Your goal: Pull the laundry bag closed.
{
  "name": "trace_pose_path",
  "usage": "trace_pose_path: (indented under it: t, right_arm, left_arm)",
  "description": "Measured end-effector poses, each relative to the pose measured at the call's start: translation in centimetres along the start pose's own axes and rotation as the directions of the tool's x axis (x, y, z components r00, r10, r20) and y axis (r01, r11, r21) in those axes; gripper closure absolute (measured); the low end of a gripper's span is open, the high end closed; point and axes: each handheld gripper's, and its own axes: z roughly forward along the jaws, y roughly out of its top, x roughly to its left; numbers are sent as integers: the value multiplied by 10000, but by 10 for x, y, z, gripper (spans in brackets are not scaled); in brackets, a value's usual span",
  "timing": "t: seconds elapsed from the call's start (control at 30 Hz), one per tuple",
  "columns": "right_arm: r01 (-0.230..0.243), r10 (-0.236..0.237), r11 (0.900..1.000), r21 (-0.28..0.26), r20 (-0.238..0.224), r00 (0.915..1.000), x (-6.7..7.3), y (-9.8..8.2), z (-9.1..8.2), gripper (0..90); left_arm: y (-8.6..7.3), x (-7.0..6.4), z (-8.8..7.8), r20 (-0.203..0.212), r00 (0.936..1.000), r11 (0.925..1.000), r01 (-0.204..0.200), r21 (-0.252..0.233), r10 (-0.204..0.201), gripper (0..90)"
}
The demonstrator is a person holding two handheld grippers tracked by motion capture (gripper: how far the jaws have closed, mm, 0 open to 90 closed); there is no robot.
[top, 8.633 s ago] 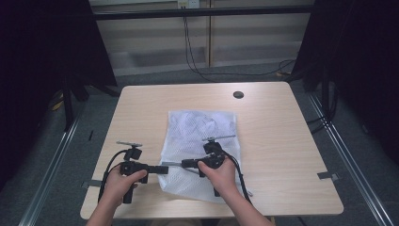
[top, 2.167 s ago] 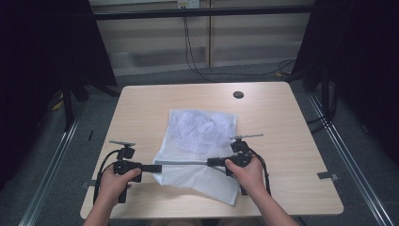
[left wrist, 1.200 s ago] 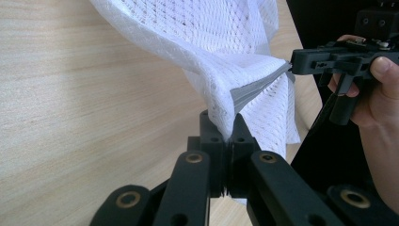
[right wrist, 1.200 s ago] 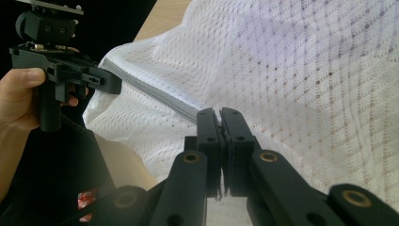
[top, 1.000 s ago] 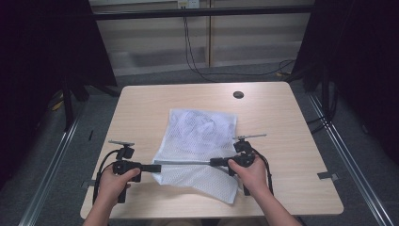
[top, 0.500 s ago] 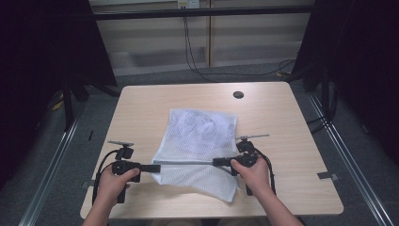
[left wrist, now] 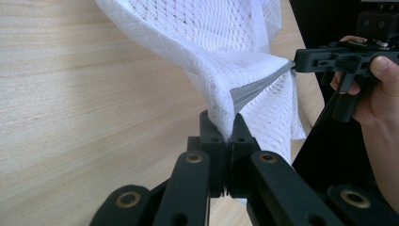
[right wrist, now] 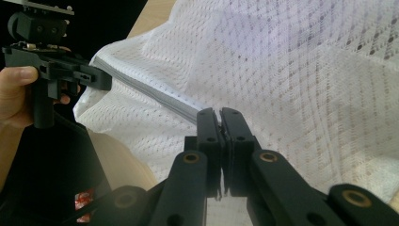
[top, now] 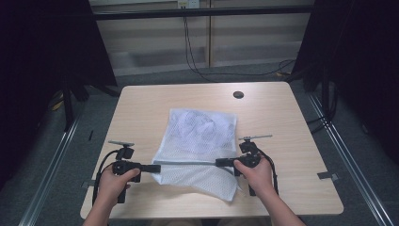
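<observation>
A: Plainly, your left tongs (left wrist: 226,136) are clamped on one end of the grey zipper edge (top: 188,163) of the white mesh bag (top: 200,141); the left gripper view has the netting pinched between the two black jaws, which stand pressed together with cloth rising out of them.

B: And your right tongs (right wrist: 220,115) are closed on the other end of that same grey edge. In the right gripper view the band runs from the jaw tips up and left to the left tongs, held in your left hand (right wrist: 16,96).

A: From above, your two tongs face each other, left (top: 157,168) and right (top: 219,163), with the grey edge drawn out straight and level between them. It sits just above the near part of the bench (top: 301,188).

B: Where is the rest of the bag?

A: It spreads away from you, flat on the middle of the bench, its far edge short of the small dark round spot (top: 238,94) near the far rim. One lower corner of the netting hangs below the taut edge and lies on the wood just beside your right hand (top: 256,174).

B: In the left gripper view the netting drapes from the band in a fold, and your right hand (left wrist: 376,94) shows at the far right, wrapped round its black handle.

A: Your left hand (top: 115,181) is near the bench's front left corner. A cable (top: 101,165) loops from the left tongs beside it.
</observation>
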Motion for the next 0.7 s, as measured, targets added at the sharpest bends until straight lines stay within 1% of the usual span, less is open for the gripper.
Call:
trace_pose_path:
  t: [0.03,0.1,0.17,0.4,0.43,0.47,0.5,0.53,0.57,0.6,0.7]
  right_arm:
    - [22,-22,10000,12,0,10000,0,0,0,874]
    - [46,-46,10000,32,-24,10000,0,0,0,873]
    - [88,-88,9999,50,12,10000,0,0,-1,874]
    - [54,-54,10000,18,-27,10000,1,0,-2,874]
    - [53,-53,10000,16,-21,10000,1,0,-2,874]
    - [82,-83,10000,56,80,9999,0,0,-3,874]
    - [72,-72,9999,70,80,9999,0,-1,-3,874]
    - [66,-66,10000,47,141,9999,-2,-1,-4,874]
    - [-19,19,10000,24,111,9999,-3,-1,-5,874]
    - [-49,49,10000,-6,89,9999,-4,-1,-7,874]
    - [21,-20,10000,-47,199,9998,-5,-1,-9,874]
  left_arm:
    - [0,0,0,-49,10000,10000,25,-16,-25,886]
    - [0,1,-1,33,10000,10000,15,-8,-15,886]
    - [0,0,0,23,10000,10000,47,-8,-47,886]
    - [0,0,0,61,10000,10000,52,-8,-52,886]
    - [0,0,0,-40,10000,10000,30,-17,-30,886]
    - [0,0,-1,-34,10000,10000,32,-17,-32,886]
    - [0,2,-2,-84,10000,10000,-14,-49,14,886]
    - [0,1,-2,-1,10000,10000,75,-63,-75,886]
    - [0,2,-3,12,10000,10000,-4,-40,4,886]
    - [0,2,-2,43,10000,10000,3,-42,-3,886]
    - [0,0,-1,49,10000,10000,10,16,-10,886]
